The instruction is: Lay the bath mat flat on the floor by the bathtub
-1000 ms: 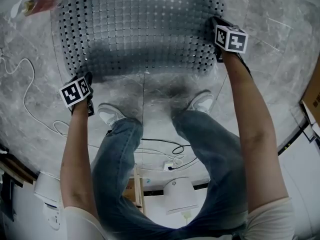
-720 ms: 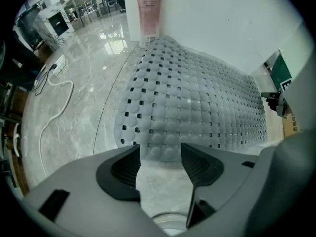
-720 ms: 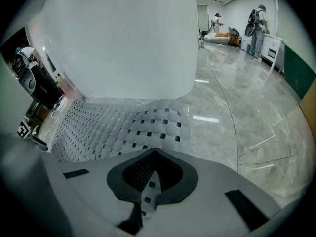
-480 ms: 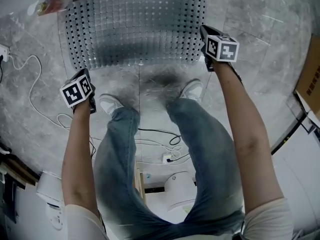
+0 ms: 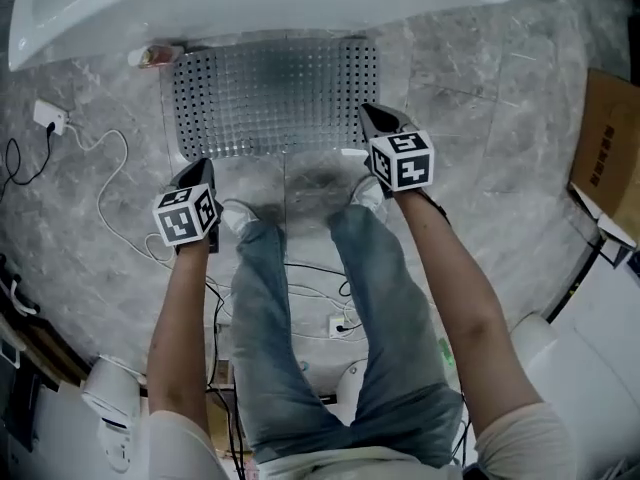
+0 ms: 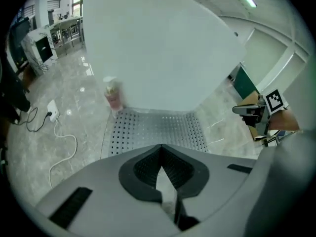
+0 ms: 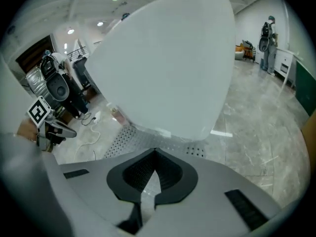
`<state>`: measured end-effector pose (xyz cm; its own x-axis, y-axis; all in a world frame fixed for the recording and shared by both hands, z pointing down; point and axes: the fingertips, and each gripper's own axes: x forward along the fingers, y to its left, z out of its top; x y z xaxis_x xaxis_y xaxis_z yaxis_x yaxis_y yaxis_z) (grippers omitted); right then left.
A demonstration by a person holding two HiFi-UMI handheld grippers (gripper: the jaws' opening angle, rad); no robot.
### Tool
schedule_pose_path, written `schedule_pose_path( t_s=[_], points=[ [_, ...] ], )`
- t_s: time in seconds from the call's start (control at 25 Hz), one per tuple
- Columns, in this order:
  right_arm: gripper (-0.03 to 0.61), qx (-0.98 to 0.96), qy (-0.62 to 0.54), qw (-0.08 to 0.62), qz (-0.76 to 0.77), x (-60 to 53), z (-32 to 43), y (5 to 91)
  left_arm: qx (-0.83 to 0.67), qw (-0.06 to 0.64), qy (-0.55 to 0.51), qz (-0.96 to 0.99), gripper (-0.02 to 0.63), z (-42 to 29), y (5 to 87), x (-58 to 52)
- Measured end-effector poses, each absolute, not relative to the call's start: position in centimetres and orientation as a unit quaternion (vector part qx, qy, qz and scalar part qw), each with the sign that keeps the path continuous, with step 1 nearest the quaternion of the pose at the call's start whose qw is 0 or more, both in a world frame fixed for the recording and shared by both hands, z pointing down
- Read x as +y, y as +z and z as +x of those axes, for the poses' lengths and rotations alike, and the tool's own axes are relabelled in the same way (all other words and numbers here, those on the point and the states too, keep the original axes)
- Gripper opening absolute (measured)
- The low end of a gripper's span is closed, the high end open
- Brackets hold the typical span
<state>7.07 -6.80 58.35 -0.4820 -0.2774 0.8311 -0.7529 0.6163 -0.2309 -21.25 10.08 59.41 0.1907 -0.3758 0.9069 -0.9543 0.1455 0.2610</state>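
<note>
Both closed, nothing held: left tool (image 5: 203,166), right tool (image 5: 371,114) (clear of bath mat (image 5: 270,93)).

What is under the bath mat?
The bath mat lies flat on the grey marble floor; no other thing shows beneath it. The rim of the white bathtub covers the mat's far edge in the head view, so that strip cannot be seen.

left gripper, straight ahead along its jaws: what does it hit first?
The left gripper, shut and empty, points at the bath mat on the floor; the bathtub wall rises just behind. Depth is unclear, so the bathtub could come first.
</note>
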Motion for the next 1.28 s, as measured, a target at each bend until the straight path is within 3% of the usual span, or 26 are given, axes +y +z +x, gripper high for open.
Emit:
schedule_pose_path(
  t_s=[0.6,1.28],
  points=[
    [0.02,-0.901,0.231,0.234,0.283,-7.5,-2.5,18.9,-0.607,0.32,0.163,0.709,0.017,-18.6,21.9,-0.6],
    [0.02,-0.953,0.132,0.111,0.25,-2.6,-5.6,-17.6,-0.609,0.181,0.022,0.772,0.017,-17.4,-16.4,2.5]
  ],
)
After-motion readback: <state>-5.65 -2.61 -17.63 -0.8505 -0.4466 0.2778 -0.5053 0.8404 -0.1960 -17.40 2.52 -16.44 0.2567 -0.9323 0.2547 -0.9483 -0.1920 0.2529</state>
